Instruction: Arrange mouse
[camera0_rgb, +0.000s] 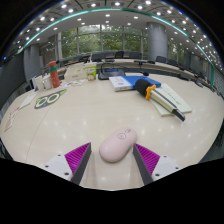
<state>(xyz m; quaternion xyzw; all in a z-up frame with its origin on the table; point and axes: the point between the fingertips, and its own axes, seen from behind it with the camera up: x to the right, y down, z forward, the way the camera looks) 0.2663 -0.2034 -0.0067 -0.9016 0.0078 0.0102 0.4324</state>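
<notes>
A pale pink computer mouse (118, 144) lies on the light beige table (90, 115), between my two fingers near their tips. My gripper (112, 157) is open: the magenta pads (78, 156) stand at either side of the mouse with a gap on each side. The mouse rests on the table on its own.
Beyond the fingers, to the right, lie books or boxes (160, 95) with an orange-and-black tool on them. Further back is a blue-and-white stack (128, 82). At the left are papers, a green-rimmed item (47, 99) and a bottle (54, 75). An office room lies behind.
</notes>
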